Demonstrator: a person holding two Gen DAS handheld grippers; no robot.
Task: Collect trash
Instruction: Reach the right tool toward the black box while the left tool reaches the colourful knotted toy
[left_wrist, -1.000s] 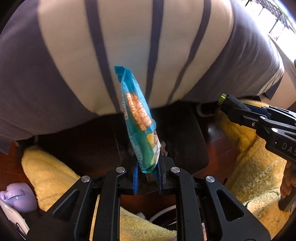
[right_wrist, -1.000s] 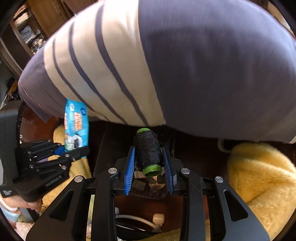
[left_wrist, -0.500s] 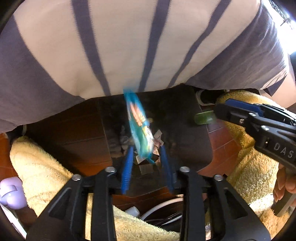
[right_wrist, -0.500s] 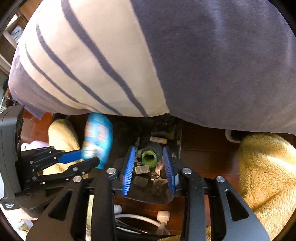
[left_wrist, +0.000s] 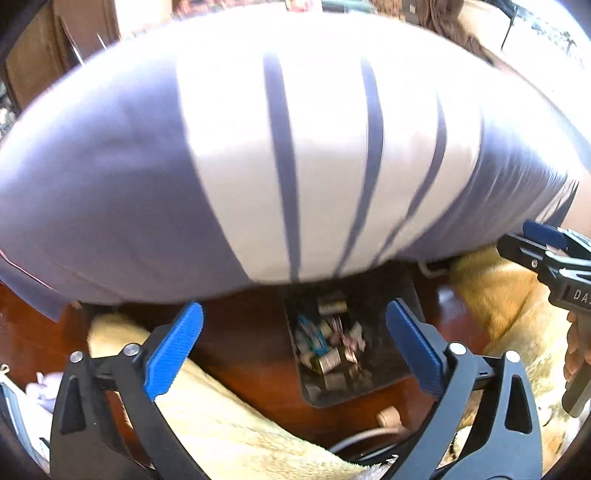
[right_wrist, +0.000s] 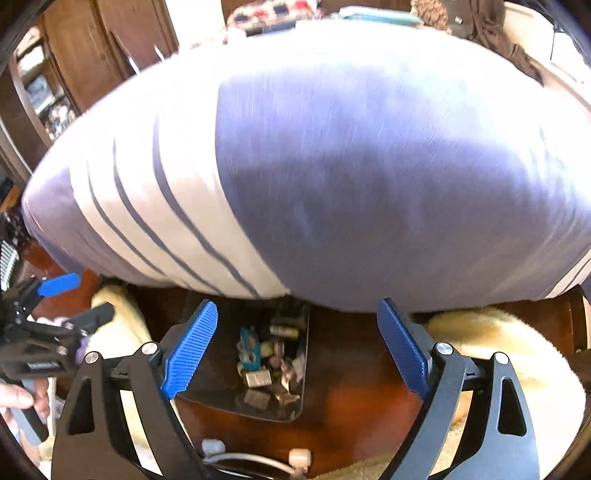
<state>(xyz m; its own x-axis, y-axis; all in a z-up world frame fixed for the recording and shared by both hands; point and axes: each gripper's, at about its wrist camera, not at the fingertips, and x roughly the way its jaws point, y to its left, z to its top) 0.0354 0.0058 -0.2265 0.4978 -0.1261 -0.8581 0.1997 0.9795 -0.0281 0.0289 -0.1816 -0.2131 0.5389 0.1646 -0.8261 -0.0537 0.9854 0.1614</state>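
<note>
Left wrist view: the left gripper (left_wrist: 293, 341) is seen spread wide, its ribbed blue pads (left_wrist: 173, 350) flaring apart on black angular arms, the jaws having just been opening with nothing left between them. At about six o'clock from the striped cushion (left_wrist: 258, 166), a smooth, bulging shape in grey-violet and cream with dark narrow bands, a dark rectangular bin (left_wrist: 391, 354) with rounded corners is set on the glossy red-brown wooden floor (left_wrist: 240, 350). Inside it the collected trash is heaped: a crumpled teal wrapper (left_wrist: 314, 338), cylindrical thread spools (left_wrist: 330, 360) and small scraps. A small cork-like stub (left_wrist: 388, 415) is seen on the floor just outside the bin at five o'clock. Fluffy yellow rugs (left_wrist: 221, 417) of deep pile are laid at either side. At three o'clock the right gripper (left_wrist: 546, 251) is glimpsed, gripped by a hand (left_wrist: 574, 350). In the right wrist view the right gripper (right_wrist: 297, 349) is likewise shown splayed and empty, its jaws having just been opening, above the same bin (right_wrist: 214, 384), where the teal wrapper (right_wrist: 249, 345) lies toward nine o'clock of the heap and the spools (right_wrist: 258, 378) toward six. At nine o'clock the left gripper (right_wrist: 79, 299) is held apart by a hand (right_wrist: 22, 398). White plugs and a pale cable (right_wrist: 251, 459) are seen at six o'clock.
</note>
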